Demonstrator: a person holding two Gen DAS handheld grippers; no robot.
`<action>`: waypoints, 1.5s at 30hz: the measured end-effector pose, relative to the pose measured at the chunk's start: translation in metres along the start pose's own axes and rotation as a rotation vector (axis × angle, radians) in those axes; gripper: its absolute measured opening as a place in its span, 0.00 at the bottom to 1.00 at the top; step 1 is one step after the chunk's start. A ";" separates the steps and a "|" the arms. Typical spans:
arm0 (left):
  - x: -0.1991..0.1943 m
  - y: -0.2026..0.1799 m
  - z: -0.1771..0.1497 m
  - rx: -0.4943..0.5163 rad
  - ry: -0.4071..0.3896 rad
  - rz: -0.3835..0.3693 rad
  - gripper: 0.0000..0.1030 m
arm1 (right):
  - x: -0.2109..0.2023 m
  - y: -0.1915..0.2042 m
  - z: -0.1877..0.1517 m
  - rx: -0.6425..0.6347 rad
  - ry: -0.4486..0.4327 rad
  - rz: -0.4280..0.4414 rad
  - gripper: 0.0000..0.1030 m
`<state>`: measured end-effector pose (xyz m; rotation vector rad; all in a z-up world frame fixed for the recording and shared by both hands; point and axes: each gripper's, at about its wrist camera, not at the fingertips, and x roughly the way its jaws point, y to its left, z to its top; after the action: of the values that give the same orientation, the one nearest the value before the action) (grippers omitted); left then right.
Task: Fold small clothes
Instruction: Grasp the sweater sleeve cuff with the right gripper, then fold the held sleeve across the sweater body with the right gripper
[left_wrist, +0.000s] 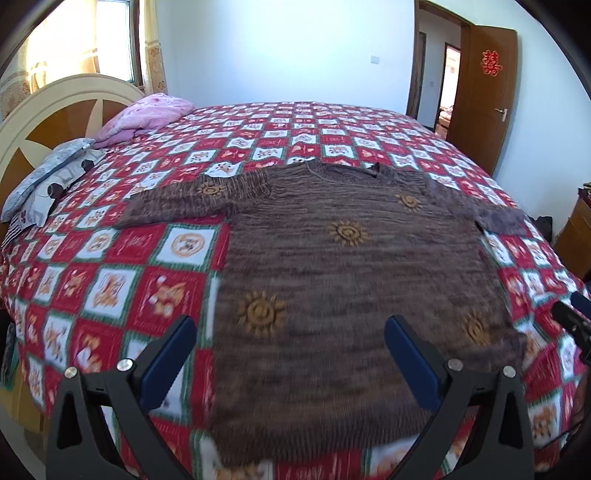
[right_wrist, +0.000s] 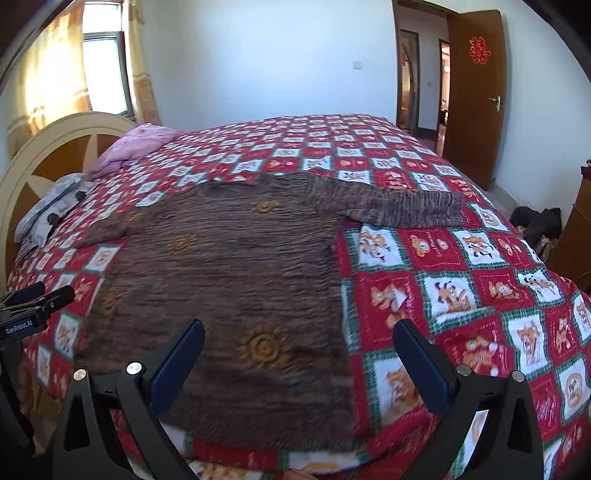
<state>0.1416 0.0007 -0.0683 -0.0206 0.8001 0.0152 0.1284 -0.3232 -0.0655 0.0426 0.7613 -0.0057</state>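
Observation:
A brown knit sweater (left_wrist: 343, 280) with yellow sun patterns lies flat on the bed, both sleeves spread out, its hem toward me. My left gripper (left_wrist: 291, 332) hovers open above the hem's left part, nothing between its blue pads. In the right wrist view the same sweater (right_wrist: 229, 273) fills the middle. My right gripper (right_wrist: 299, 336) is open over the sweater's lower right corner and holds nothing. The right gripper's tips (left_wrist: 570, 317) show at the right edge of the left wrist view. The left gripper (right_wrist: 40, 297) appears at the left edge of the right wrist view.
A red and white checked quilt (left_wrist: 122, 288) covers the bed. A pink folded blanket (left_wrist: 146, 114) and grey pillows (left_wrist: 48, 181) lie by the cream headboard (left_wrist: 48, 107). A brown door (right_wrist: 474, 92) stands open at the back right. Dark items (right_wrist: 535, 221) sit on the floor.

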 end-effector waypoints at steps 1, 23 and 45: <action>0.008 -0.001 0.006 -0.002 -0.001 0.002 1.00 | 0.007 -0.009 0.007 0.011 0.005 -0.017 0.99; 0.149 -0.010 0.088 0.052 -0.077 0.277 1.00 | 0.168 -0.249 0.103 0.504 0.116 -0.199 0.51; 0.166 0.030 0.080 -0.130 0.030 0.090 1.00 | 0.107 -0.166 0.216 0.252 -0.193 -0.200 0.08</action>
<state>0.3140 0.0338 -0.1318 -0.1076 0.8282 0.1521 0.3508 -0.4972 0.0108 0.2028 0.5658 -0.2925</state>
